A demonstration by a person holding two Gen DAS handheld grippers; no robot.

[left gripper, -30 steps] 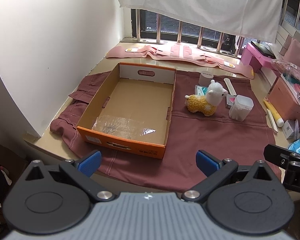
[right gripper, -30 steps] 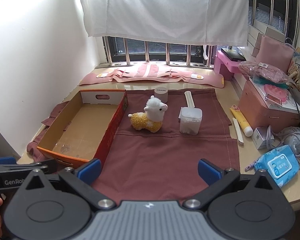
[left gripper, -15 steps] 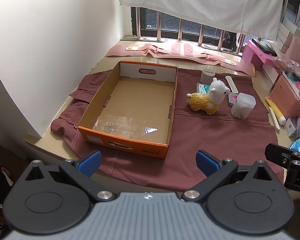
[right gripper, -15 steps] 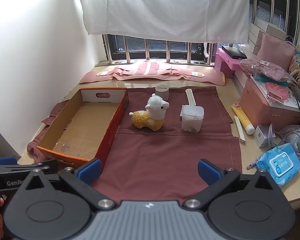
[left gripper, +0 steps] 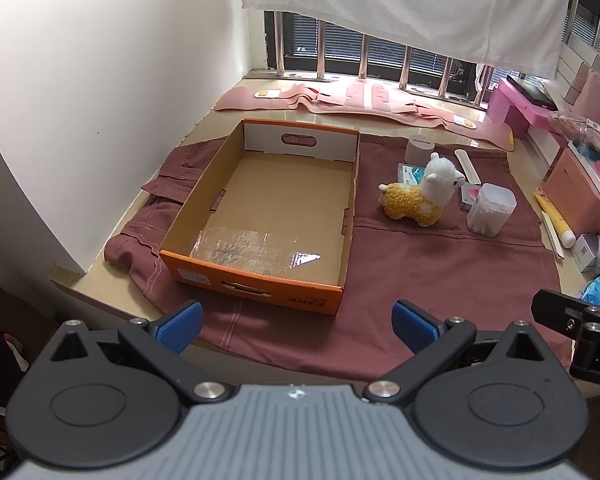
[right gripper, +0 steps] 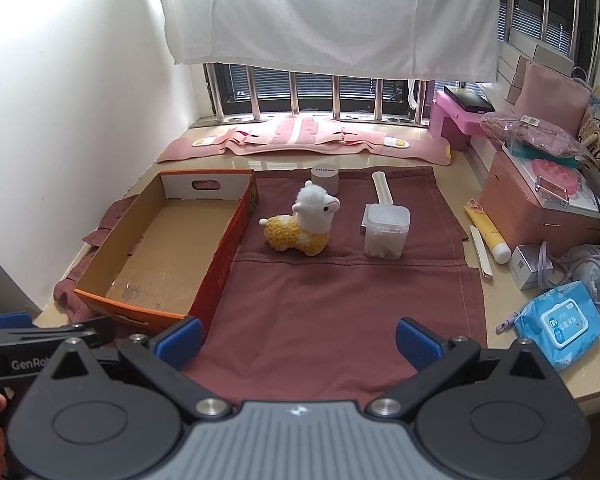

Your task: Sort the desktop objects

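- Left wrist view: the left gripper (left gripper: 296, 322) hangs at the near edge of the tabletop (left gripper: 220, 118), jaws spread wide and holding nothing, facing the cardboard box (left gripper: 260, 298).
- That box sits open-topped and bare, likely the place for sorted things.
- Just right of it stand the plush alpaca (right gripper: 300, 228), a clear tub (right gripper: 385, 232) and a white cylinder (right gripper: 325, 176), all on the maroon cloth (right gripper: 340, 308).
- Right gripper (right gripper: 298, 340) is likewise agape and empty, lined up toward the alpaca, probably the easiest first pick.

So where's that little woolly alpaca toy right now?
The alpaca toy stands on the maroon cloth, in the middle of the right wrist view, between the cardboard box to its left and the clear plastic container to its right.
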